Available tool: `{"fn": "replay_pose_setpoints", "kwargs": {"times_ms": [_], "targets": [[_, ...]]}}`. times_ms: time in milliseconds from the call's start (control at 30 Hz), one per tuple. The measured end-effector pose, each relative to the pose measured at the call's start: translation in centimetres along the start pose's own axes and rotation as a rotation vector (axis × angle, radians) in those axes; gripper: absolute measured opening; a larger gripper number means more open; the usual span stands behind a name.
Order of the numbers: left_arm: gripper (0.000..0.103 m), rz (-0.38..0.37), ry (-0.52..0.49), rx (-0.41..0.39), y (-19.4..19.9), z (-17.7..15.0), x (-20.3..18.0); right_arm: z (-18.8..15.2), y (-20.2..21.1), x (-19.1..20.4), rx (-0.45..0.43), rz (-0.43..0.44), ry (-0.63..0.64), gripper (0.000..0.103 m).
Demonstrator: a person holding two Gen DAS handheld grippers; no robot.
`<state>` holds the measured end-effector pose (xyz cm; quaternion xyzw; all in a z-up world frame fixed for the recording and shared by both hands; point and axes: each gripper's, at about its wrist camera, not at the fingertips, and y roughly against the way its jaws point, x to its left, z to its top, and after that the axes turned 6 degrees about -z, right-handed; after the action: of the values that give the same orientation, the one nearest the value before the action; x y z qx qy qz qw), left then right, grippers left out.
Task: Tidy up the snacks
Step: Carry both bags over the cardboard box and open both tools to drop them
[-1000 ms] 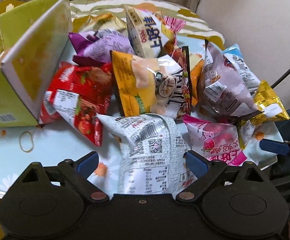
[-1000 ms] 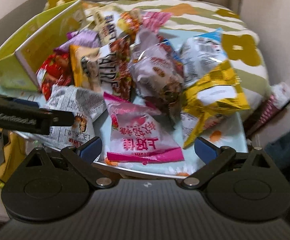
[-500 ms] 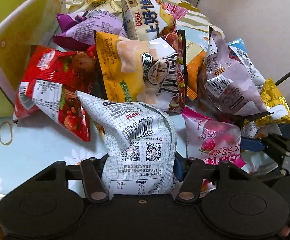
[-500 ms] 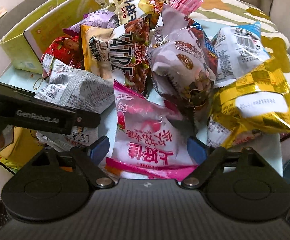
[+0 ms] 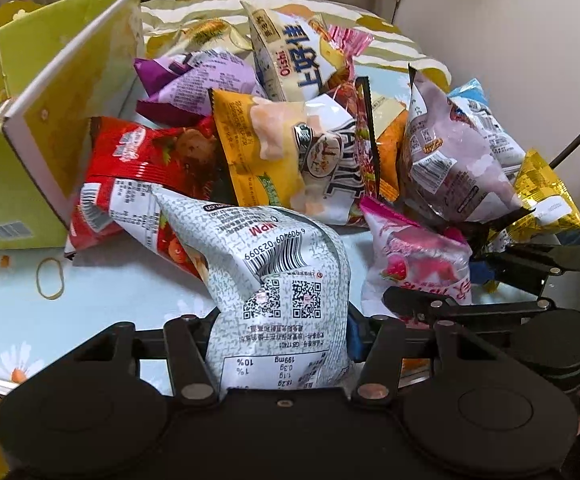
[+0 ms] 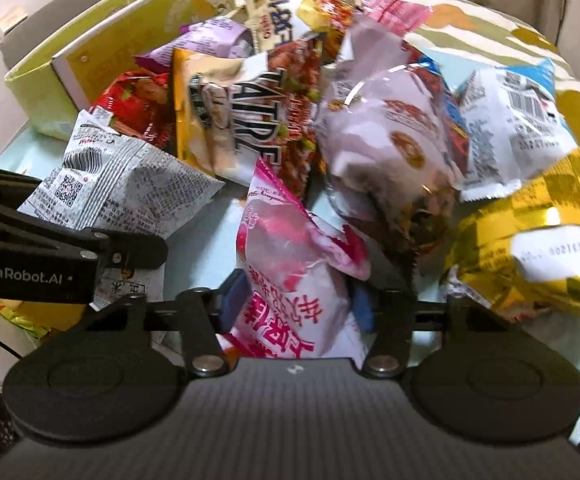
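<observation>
Left tongs (image 5: 278, 336): clenched on the near end of the grey-white snack bag (image 5: 266, 276), low centre of the left wrist view; the bag is squeezed narrow between the pads and its far end still rests against the heap.
Right tongs (image 6: 296, 304): jaws have just been closing, with the pink strawberry snack bag (image 6: 294, 264) between them; both blue pads appear to press its sides, so I judge it grasped by its near end, low centre of the right wrist view.
Doing it well: lift each bag straight up clear of the heap before carrying it, since only one end is pinched and the puffed pouches could slip or swing. Grip no harder than needed, or the contents may crush.
Crowding: the two tongs work just beside each other at the near edge of the tabletop (image 5: 130, 292); take them away one at a time.
Loose bit: a rubber band (image 5: 50, 278) lies on the tabletop, lower left.
Neighbours: red strawberry bag (image 5: 130, 168) touches the grey-white one and may be dragged along; yellow-and-white chip bag (image 5: 286, 152) and pale mauve bag (image 5: 454, 160) lean just behind.
Right edge: gold foil bag (image 6: 530, 248) hangs near the table's rim and could be knocked off.
Likely goal: yellow-green cardboard box (image 5: 30, 120), upper left, open toward the heap; the red bag lies at its mouth.
</observation>
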<state>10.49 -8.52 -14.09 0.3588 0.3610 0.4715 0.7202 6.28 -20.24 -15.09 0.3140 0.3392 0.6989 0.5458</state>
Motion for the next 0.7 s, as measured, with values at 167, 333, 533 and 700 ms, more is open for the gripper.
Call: {"fn": "replay_pose_setpoints", "kwargs": {"times_ms": [167,333,533,700], "targets": [[0.058,0.002,0.0,-0.031,1.5,-0.1,0.1,0.0,1.1,0.5,-0.028,0.012,0.012,0.045],[0.058,0.01,0.012,-0.08,3.8,-0.2,0.4,0.2,2.7,1.1,-0.06,0.017,0.014,0.041],[0.058,0.038,0.031,-0.172,8.1,-0.1,1.1,1.7,5.5,2.4,-0.115,0.047,0.022,0.041],[0.058,0.078,0.065,-0.261,11.7,1.3,2.7,4.3,7.7,3.5,-0.178,0.086,0.049,0.041]]}}
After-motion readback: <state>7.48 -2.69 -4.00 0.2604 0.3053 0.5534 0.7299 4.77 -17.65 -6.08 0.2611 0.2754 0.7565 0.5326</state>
